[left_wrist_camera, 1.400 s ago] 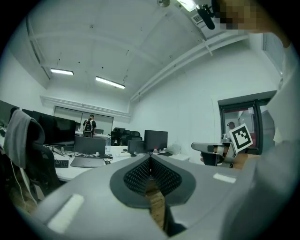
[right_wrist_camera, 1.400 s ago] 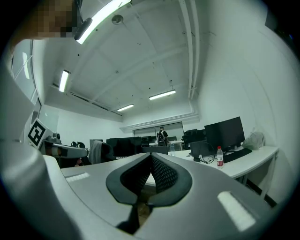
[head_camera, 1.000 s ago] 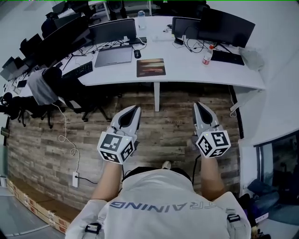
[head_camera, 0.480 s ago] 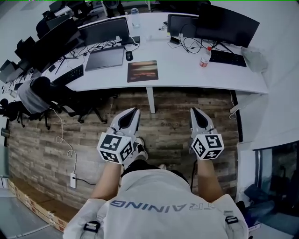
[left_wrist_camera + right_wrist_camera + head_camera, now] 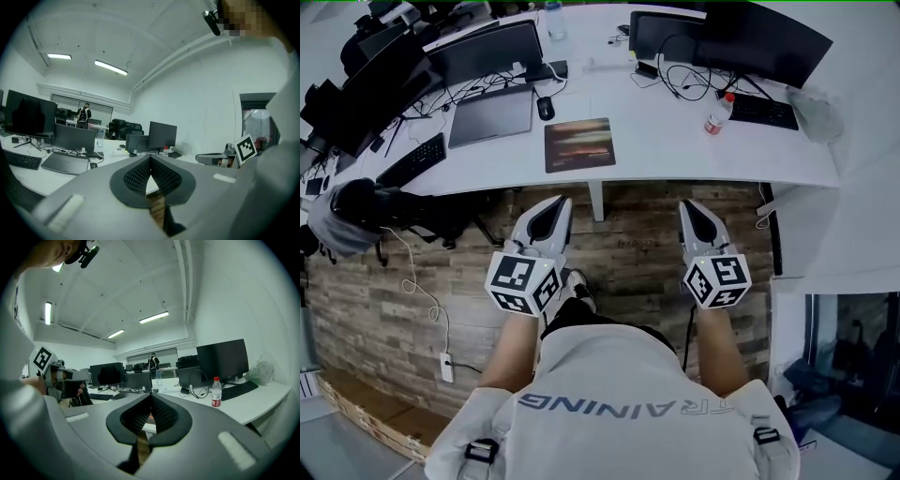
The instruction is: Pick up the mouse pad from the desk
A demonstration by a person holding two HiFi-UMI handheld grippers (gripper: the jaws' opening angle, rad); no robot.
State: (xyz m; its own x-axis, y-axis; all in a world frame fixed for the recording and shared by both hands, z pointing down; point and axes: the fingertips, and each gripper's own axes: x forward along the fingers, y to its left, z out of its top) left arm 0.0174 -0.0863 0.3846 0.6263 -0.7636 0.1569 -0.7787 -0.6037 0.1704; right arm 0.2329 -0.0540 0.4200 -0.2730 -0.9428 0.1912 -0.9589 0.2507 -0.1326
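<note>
The mouse pad [image 5: 579, 144], brown with a streaked print, lies flat near the front edge of the white desk [image 5: 675, 150] in the head view. My left gripper [image 5: 561, 202] and right gripper [image 5: 685, 205] are held side by side over the wooden floor, short of the desk, both pointing toward it. Both are shut with nothing between the jaws. In the left gripper view [image 5: 150, 158] and the right gripper view [image 5: 151, 395] the tips meet, and the desk lies beyond them.
On the desk are a laptop [image 5: 491, 113], a mouse [image 5: 545, 108], monitors [image 5: 741, 36], a keyboard [image 5: 757, 111] and a bottle [image 5: 717, 115]. A desk leg [image 5: 596, 199] stands between the grippers. Office chairs [image 5: 366, 202] crowd the left; a wall [image 5: 862, 187] closes the right.
The person has walked toward the desk, so the desk and mouse pad sit lower and larger in the head view. Both grippers stayed shut and kept their spacing.
</note>
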